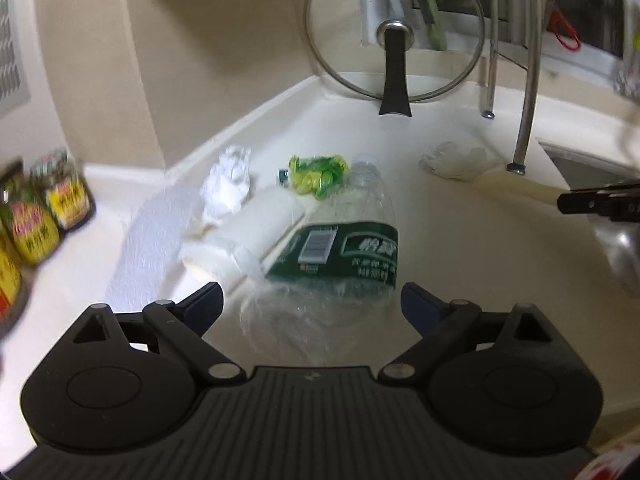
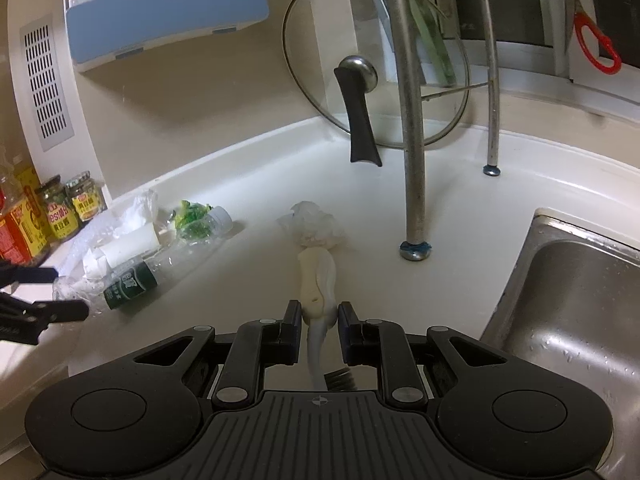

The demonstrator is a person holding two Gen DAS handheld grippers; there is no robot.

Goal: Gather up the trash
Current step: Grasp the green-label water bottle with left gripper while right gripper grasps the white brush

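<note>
A crushed clear plastic bottle [image 1: 352, 248] with a green label lies on the white counter [image 1: 460, 264]. Its clear base lies between the wide-apart fingers of my open left gripper [image 1: 312, 300], and the pads do not touch it. Beyond it are crumpled white paper [image 1: 228, 184], a white roll [image 1: 256, 224] and a green-yellow wrapper [image 1: 316, 174]. My right gripper [image 2: 319, 312] is shut on the cream handle of a brush [image 2: 318, 280], whose far end meets a crumpled clear plastic wad [image 2: 312, 226]. The right wrist view also shows the bottle [image 2: 132, 284] and the left gripper [image 2: 60, 292].
A steel sink [image 2: 560, 320] opens at the right. A glass pot lid [image 2: 400, 128] leans on the back wall behind the metal rack legs [image 2: 412, 160]. Several sauce jars [image 2: 60, 212] stand at the left. Red-handled scissors [image 2: 596, 44] hang at the upper right.
</note>
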